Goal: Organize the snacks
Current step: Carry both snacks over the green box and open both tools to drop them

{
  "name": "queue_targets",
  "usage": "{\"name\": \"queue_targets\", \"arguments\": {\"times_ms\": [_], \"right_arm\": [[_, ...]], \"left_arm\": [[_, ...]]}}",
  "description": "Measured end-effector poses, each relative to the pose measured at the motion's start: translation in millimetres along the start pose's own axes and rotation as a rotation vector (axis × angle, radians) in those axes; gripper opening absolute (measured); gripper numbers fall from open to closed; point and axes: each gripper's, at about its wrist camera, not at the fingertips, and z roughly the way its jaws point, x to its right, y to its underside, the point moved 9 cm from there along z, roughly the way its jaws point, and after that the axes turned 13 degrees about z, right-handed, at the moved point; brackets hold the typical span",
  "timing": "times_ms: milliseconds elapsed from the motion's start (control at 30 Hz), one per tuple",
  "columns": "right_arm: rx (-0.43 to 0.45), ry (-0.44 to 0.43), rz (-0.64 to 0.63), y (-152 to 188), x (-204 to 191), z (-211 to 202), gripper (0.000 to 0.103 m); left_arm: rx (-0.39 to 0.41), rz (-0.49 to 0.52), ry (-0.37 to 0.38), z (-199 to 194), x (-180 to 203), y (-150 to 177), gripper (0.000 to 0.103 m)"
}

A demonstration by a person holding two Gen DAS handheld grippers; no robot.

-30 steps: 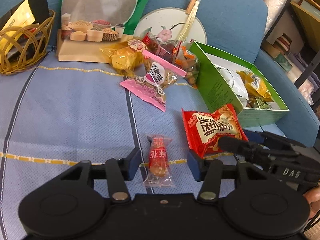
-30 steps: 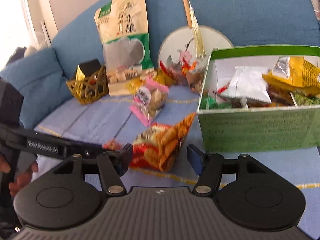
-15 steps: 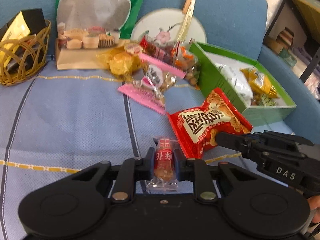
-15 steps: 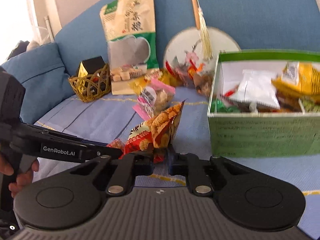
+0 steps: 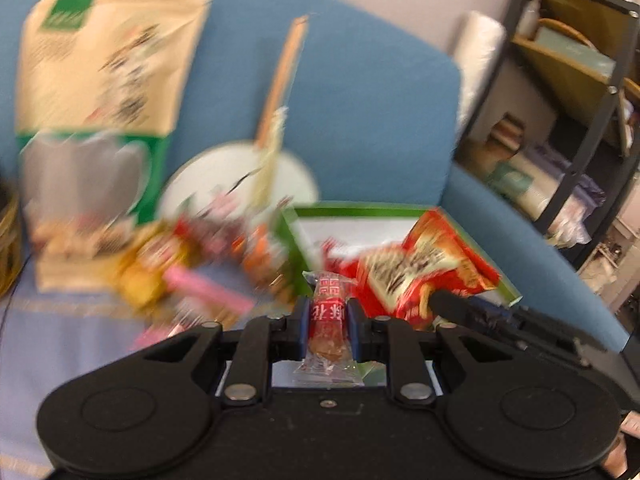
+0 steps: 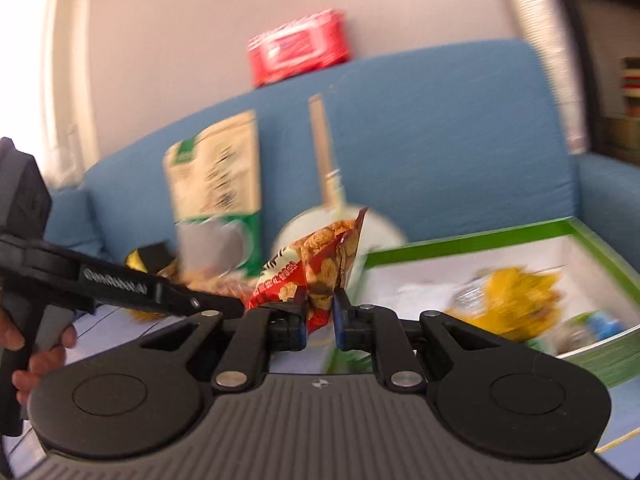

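My left gripper [image 5: 328,320] is shut on a small red candy in a clear wrapper [image 5: 328,316] and holds it in the air near the green snack box [image 5: 360,210]. My right gripper [image 6: 320,316] is shut on a red snack packet [image 6: 316,268] and holds it up by the box's left edge [image 6: 460,242]. The same packet shows in the left wrist view [image 5: 424,268], with the right gripper's fingers [image 5: 452,304] on it. The box holds a yellow bag [image 6: 508,300] and a white packet [image 6: 420,292].
A pile of loose snacks [image 5: 192,264] lies left of the box on the blue sofa seat. A large beige and green pouch [image 5: 96,100] and a round fan [image 5: 240,176] lean on the backrest. A shelf [image 5: 580,80] stands at right.
Both grippers have lifted their snacks off the seat and swung up toward the green box. The view is blurred by the motion.
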Motion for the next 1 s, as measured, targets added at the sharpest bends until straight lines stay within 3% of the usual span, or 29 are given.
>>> {"name": "queue_targets", "arguments": {"times_ms": [233,267,300,433,533,567,633,767,833,933,1000], "right_arm": [[0.117,0.173,0.084,-36.5,67.1,-8.7,0.016],[0.128,0.195,0.099,-39.6,78.0,-10.7,0.013],[0.136,0.217,0.111,-42.4,87.9,-9.7,0.000],[0.152,0.296,0.149,-46.2,117.6,-10.9,0.000],[0.131,0.297,0.182,-44.4,126.7,-8.4,0.000],[0.126,0.284,0.172,-43.3,124.3,-9.0,0.003],[0.125,0.274,0.126,-39.7,112.9,-10.4,0.033],[0.048,0.233,0.012,-20.4,85.4,-1.9,0.061],[0.000,0.278,-0.086,-7.8,78.0,6.7,0.084],[-0.012,0.414,-0.221,-2.5,84.1,18.4,0.100],[0.006,0.427,-0.211,-5.6,91.1,21.5,0.096]], "left_arm": [[0.005,0.034,0.040,48.5,35.5,-34.7,0.032],[0.000,0.044,0.044,55.2,40.5,-36.4,0.032],[-0.010,0.052,0.048,63.0,45.7,-37.2,0.032],[-0.043,0.066,0.061,85.8,58.9,-35.0,0.032],[-0.065,0.071,0.066,96.0,63.0,-30.6,0.032],[-0.065,0.075,0.067,96.4,63.2,-29.7,0.032],[-0.064,0.088,0.060,95.8,62.4,-28.4,0.032],[-0.077,0.079,0.046,95.8,54.8,-24.6,0.032],[-0.082,0.071,0.040,94.9,51.0,-22.0,0.032],[-0.092,0.066,0.038,94.8,47.5,-17.9,0.032],[-0.097,0.065,0.039,96.6,47.9,-16.8,0.032]]}}
